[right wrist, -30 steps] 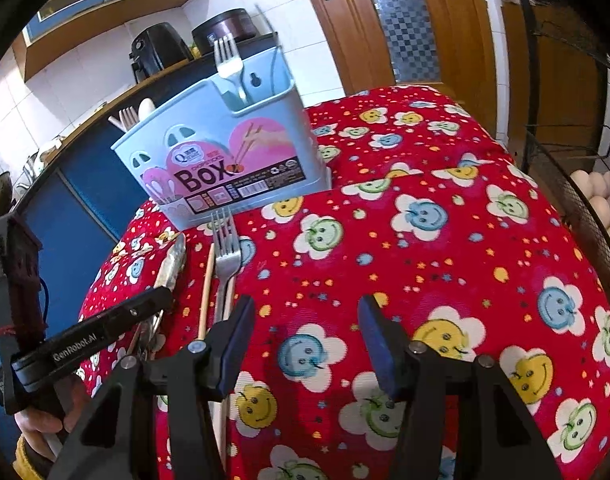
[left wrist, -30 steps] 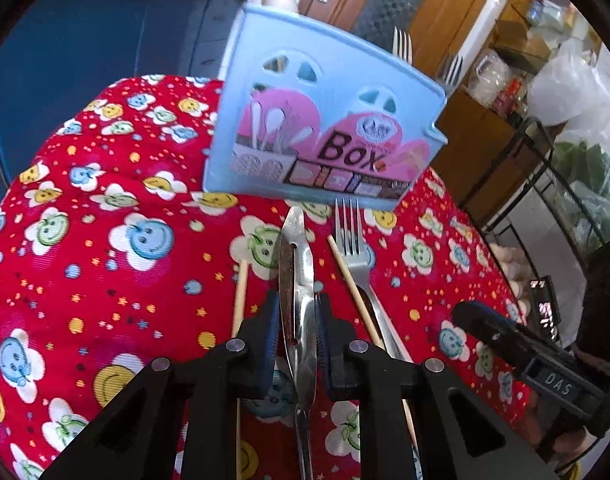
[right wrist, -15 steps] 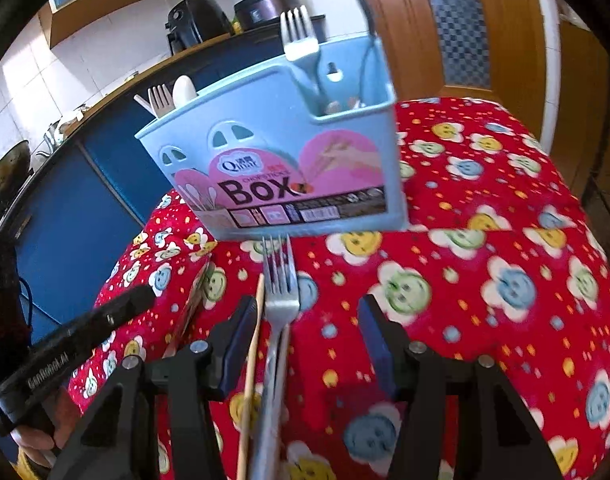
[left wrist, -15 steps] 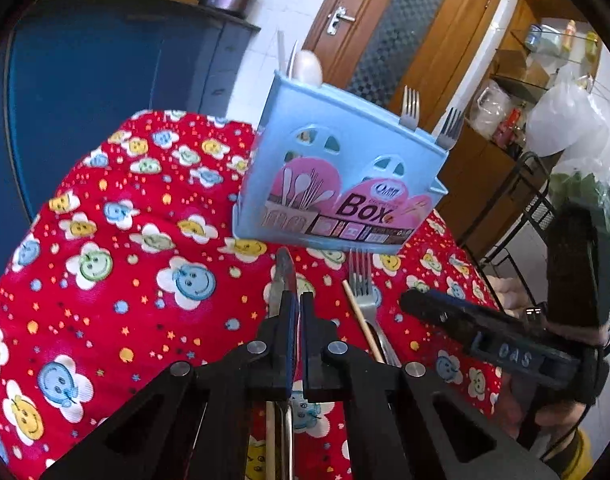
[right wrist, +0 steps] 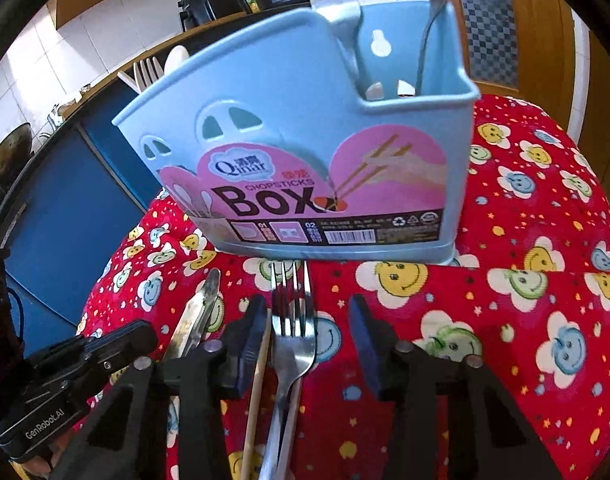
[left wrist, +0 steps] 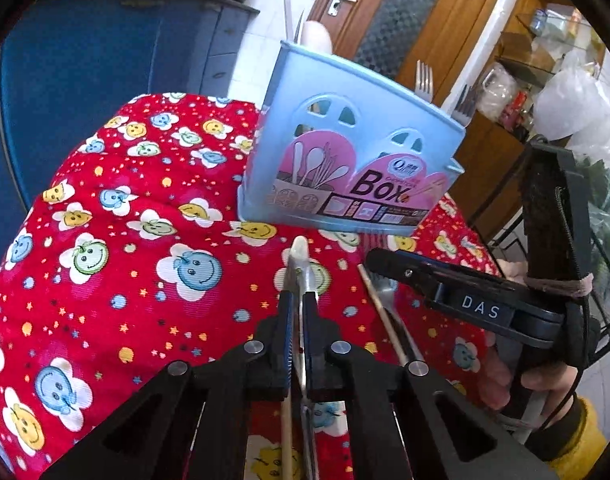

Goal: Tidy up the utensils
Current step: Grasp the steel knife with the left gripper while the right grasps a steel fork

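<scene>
My left hand-held gripper (left wrist: 298,312) has closed on the knife (left wrist: 301,264) within the last second and lifted it off the red table (left wrist: 117,272), so it can go into the blue box (left wrist: 345,168) beyond. My right hand-held gripper (right wrist: 309,334) has come in open around the fork (right wrist: 293,320), just near of the box.

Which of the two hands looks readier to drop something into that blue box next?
The left. Its gripper is shut on the knife, blade pointing toward the blue box. The right gripper is open around the fork, which lies on the tablecloth, not yet grasped.
</scene>
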A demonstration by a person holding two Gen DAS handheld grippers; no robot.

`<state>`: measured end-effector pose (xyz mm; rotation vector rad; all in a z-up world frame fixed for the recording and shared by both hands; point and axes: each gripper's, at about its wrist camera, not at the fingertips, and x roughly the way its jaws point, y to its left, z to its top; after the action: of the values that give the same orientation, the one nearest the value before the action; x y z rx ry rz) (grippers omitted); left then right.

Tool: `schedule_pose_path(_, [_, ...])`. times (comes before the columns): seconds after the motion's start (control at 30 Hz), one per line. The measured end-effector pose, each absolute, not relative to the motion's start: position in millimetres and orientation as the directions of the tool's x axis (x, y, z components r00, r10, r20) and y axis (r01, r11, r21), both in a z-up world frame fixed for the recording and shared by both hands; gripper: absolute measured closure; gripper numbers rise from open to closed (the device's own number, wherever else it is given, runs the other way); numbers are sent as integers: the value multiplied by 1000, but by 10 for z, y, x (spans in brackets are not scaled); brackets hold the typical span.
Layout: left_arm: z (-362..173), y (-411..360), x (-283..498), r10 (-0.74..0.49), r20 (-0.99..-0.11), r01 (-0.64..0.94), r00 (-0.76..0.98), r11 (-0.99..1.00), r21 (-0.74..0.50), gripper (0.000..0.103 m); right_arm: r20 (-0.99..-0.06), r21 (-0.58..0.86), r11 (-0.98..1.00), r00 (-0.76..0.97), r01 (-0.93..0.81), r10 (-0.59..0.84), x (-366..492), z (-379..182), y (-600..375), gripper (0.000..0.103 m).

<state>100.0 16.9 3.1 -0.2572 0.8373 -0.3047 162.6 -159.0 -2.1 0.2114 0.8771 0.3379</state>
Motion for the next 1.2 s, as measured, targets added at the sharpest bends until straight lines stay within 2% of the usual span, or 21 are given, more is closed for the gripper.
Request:
schedule_pose_path(0.07, [16,172,1059,-361,-697,164,619,928,-335,96,-709,326,920,588,-216,389,1655,-31,-1578,65])
schedule_pose_path(0.17, [16,154,1177,-371,-712,186,596,927,-326,91,-703,329,915,587,-232,402,1674,-38,-1573,78])
schedule_pose_path(0.3, [51,114,1271,-364,-714,215,598,931,-294,72,-693,287,924,612,-252,383,1634,-13,-1520,80])
schedule_pose_path(0.33, [59,99,1296,-361,-714,226,600,933,-281,70,-688,276,928,623,-252,373,1610,1,-1517,92])
schedule_pose_path(0.57, [-12,-42,1433,-365,-743,283,561,928,-242,70,-665,272,934,657,-231,356,1495,61,-1649,93])
schedule_pose_path(0.6, [-25,-62,1451,-363,-746,285,558,928,-239,71,-664,274,934,658,-228,356,1483,65,-1667,95])
schedule_pose_path(0.7, [-45,-117,1493,-373,-749,298,548,924,-242,89,-652,293,930,665,-221,364,1434,93,-1731,97])
schedule_pose_path(0.83, [-53,-152,1532,-390,-748,305,537,916,-259,99,-640,308,926,673,-219,372,1371,142,-1786,97])
schedule_pose_path(1.2, [143,-220,1294,-411,-692,334,594,908,-254,103,-582,336,918,720,-209,377,1113,355,-1935,97])
